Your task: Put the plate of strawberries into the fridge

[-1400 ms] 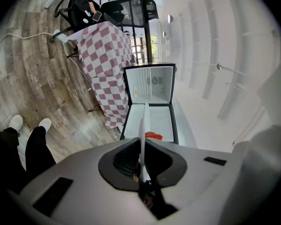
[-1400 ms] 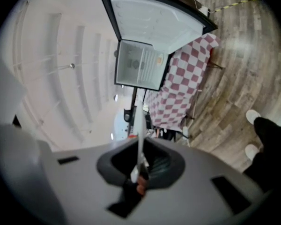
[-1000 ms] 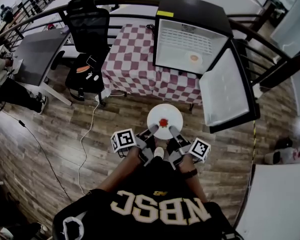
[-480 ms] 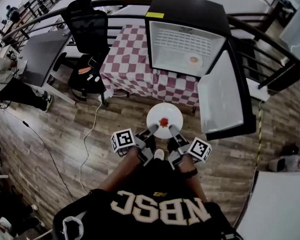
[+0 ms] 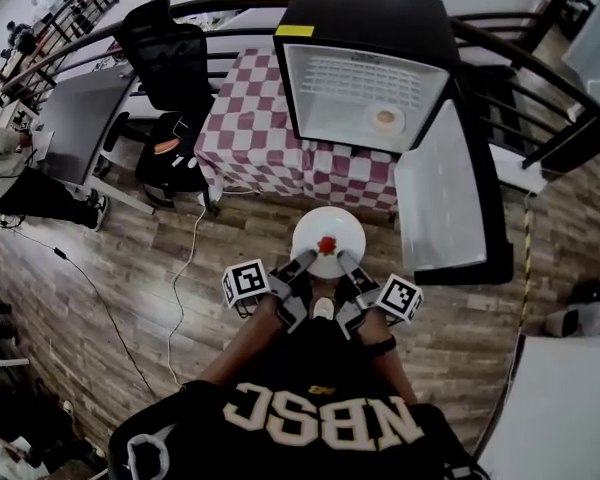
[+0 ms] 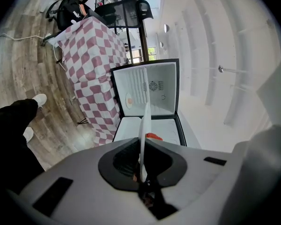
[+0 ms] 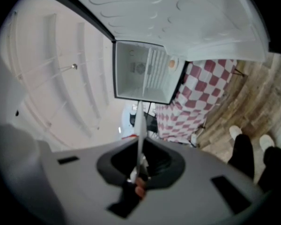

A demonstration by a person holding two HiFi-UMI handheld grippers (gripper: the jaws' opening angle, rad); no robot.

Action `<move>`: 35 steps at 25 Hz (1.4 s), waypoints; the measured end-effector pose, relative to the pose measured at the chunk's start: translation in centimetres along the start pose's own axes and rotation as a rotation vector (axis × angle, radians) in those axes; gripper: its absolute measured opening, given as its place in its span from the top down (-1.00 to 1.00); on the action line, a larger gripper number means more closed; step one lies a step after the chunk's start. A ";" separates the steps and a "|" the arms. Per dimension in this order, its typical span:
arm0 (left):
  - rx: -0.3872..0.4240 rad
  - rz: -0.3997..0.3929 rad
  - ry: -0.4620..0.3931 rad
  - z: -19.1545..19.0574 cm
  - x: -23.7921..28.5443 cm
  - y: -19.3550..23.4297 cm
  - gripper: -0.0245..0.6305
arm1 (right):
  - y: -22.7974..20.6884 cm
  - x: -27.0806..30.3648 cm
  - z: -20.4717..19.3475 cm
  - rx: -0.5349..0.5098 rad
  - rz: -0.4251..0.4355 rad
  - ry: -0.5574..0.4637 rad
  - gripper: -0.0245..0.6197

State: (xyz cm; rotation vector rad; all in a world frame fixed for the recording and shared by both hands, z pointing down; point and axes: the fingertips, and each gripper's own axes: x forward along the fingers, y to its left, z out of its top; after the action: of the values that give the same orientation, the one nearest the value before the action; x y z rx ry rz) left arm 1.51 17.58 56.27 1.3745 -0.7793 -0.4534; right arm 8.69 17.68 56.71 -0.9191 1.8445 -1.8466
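Observation:
A white plate (image 5: 329, 232) with a red strawberry (image 5: 327, 245) on it hangs level over the wooden floor, just short of the open fridge (image 5: 365, 83). My left gripper (image 5: 306, 259) is shut on the plate's near left rim and my right gripper (image 5: 344, 259) on its near right rim. In the left gripper view the plate (image 6: 144, 125) shows edge-on between the jaws, with the strawberry (image 6: 153, 136) behind it. The right gripper view also shows the plate (image 7: 139, 125) edge-on in the jaws, and the fridge (image 7: 145, 72) straight ahead.
The fridge door (image 5: 446, 198) stands swung open to the right. A small dish (image 5: 385, 119) sits inside the fridge. The fridge stands on a table with a red-checked cloth (image 5: 250, 128). An office chair (image 5: 170, 98) and a grey desk (image 5: 70, 118) are at the left; a railing (image 5: 540, 78) runs behind.
Both grippers and the plate have moved closer to the fridge, which now appears larger and nearer in the head view. The grip on the plate is unchanged.

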 end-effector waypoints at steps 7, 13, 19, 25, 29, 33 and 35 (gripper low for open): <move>-0.028 -0.002 0.055 2.7 3.6 -0.3 0.82 | -0.2 2.7 3.3 0.007 -0.015 -0.050 0.80; -0.002 0.002 0.094 7.2 7.2 -1.4 0.82 | 0.6 6.4 6.8 0.019 -0.036 -0.085 0.80; -0.012 0.004 0.111 11.2 10.2 -2.3 0.82 | 1.2 10.2 10.0 0.021 -0.052 -0.098 0.80; -0.010 -0.002 0.137 14.5 12.7 -3.6 0.82 | 2.2 13.2 12.7 0.020 -0.054 -0.126 0.80; -0.012 -0.004 0.146 16.4 13.7 -3.8 0.82 | 2.5 15.1 13.7 0.018 -0.056 -0.137 0.80; -0.018 -0.008 0.156 18.1 14.4 -4.1 0.82 | 2.9 16.7 14.5 0.020 -0.059 -0.150 0.80; -0.016 -0.010 0.160 19.0 14.7 -4.1 0.82 | 2.9 17.6 14.8 0.021 -0.055 -0.156 0.80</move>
State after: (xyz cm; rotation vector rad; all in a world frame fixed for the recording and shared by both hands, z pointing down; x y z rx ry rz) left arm -1.63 -6.54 55.77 1.3820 -0.6368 -0.3522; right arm 5.45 -5.22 56.03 -1.0837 1.7195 -1.7684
